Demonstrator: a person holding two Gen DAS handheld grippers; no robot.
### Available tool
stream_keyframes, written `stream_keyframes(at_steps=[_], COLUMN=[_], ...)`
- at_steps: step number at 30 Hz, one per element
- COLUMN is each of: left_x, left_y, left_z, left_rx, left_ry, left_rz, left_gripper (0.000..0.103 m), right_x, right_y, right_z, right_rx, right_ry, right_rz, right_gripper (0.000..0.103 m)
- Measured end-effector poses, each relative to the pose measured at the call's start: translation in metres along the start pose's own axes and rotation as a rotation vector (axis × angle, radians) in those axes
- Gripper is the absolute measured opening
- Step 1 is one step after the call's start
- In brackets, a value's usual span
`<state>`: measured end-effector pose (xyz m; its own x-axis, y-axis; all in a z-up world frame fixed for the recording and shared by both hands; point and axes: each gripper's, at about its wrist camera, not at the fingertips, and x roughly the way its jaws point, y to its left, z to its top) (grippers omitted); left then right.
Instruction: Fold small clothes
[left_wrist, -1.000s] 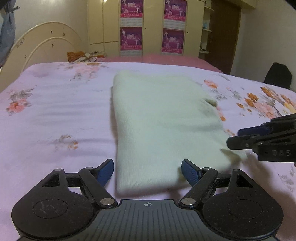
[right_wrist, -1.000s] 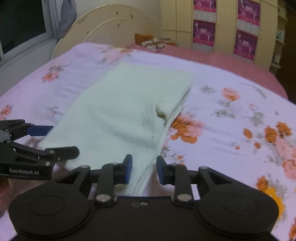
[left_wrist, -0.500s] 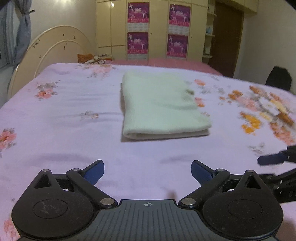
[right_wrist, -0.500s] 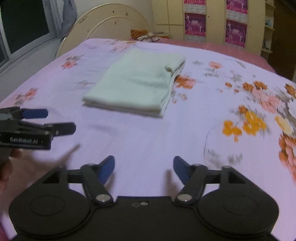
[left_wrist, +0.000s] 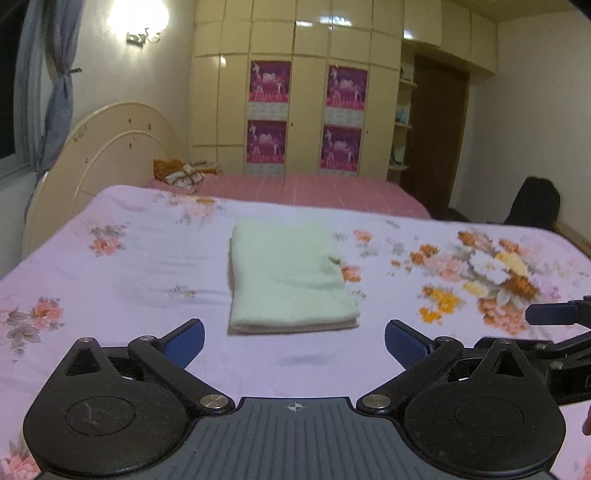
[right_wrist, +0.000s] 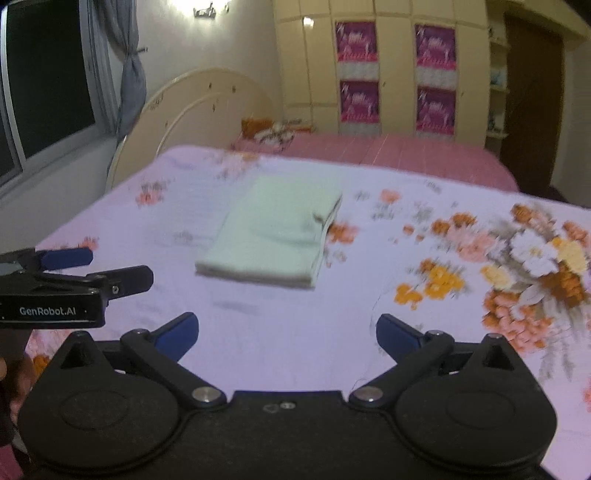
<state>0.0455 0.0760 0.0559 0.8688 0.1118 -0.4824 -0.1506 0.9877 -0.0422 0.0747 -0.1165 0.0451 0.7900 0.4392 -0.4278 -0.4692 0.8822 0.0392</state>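
Both tongs, left (left_wrist: 293, 338) and right (right_wrist: 287, 332), have just opened wide, empty, and backed off the pale green cloth (left_wrist: 288, 282), now lying folded mid-bed, so this fold looks done.

The folded garment (left_wrist: 288, 280) is a soft, matt, pale green knit. Under it the bedsheet (left_wrist: 129, 280) is smooth lilac cloth with a printed flower pattern. The wardrobe (left_wrist: 306, 44) doors are glossy cream and catch the lamp's glare. Each claw is matt black plastic with blue pads (left_wrist: 184, 338) and shiny metal rivets (left_wrist: 214, 400).
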Motion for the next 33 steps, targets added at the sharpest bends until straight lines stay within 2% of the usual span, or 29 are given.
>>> stream_keyframes(at_steps=[3, 10, 33], left_x=[-0.019, -0.043, -0.055], left_y=[-0.003, -0.006, -0.002], left_z=[0.002, -0.003, -0.003], left_rx=[-0.009, -0.027, 0.000], left_ry=[-0.017, -0.034, -0.057], left_rz=[-0.003, -0.010, -0.002], left_gripper=[0.103, 0.103, 0.103], right_x=[-0.023, -0.048, -0.059], right_y=[0.001, 0.001, 0.022], right_z=[-0.001, -0.002, 0.000], right_rx=[0.024, 0.047, 0.011], right_ry=[-0.061, -0.116, -0.155], right_rz=[-0.021, -0.033, -0.054], right_gripper=[0.102, 0.102, 0.102])
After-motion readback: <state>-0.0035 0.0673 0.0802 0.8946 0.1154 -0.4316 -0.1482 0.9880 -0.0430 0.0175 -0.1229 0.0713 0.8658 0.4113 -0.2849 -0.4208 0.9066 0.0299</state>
